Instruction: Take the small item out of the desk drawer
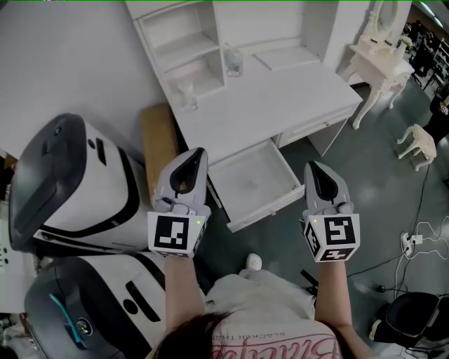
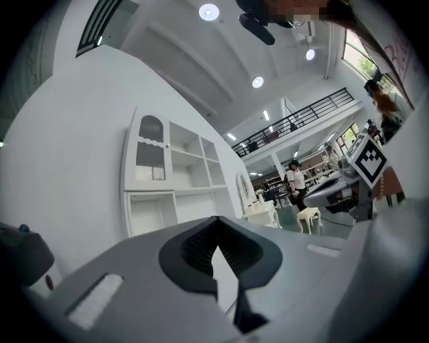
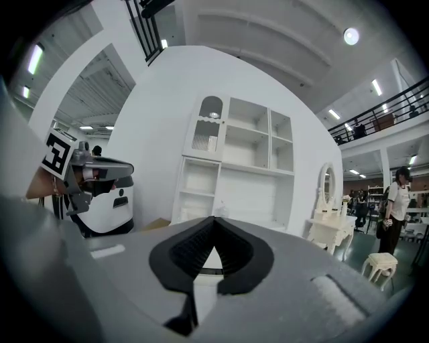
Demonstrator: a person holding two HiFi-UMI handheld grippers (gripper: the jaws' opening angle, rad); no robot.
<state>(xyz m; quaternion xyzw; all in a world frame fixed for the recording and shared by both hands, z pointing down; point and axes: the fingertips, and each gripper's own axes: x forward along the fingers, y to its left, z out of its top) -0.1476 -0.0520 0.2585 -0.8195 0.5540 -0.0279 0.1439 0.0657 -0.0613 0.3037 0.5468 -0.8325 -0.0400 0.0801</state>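
While pressed together and empty, left claw (image 1: 198, 151) and right claw (image 1: 311, 165) at either side of the open drawer (image 1: 254, 179).

Light in the head view is bright, even and diffuse, falling from above. The white counter (image 1: 280, 98) nearly washes out, with little surface detail. The grey floor (image 1: 365, 175) is darker and softly shadowed under the near edge of the open drawer (image 1: 252, 184). That view is sharp, with mild bending toward its edges.

Both gripper views are strong fisheye, with black vignette in every corner and bowed straight lines. Round ceiling lamps (image 2: 208, 11) flare as white spots high in the left gripper view, and another lamp (image 3: 351, 36) glares at the upper right of the right gripper view. The left gripper (image 2: 216, 231) and right gripper (image 3: 213, 228) are soft close to the lens, while far furniture is crisper.
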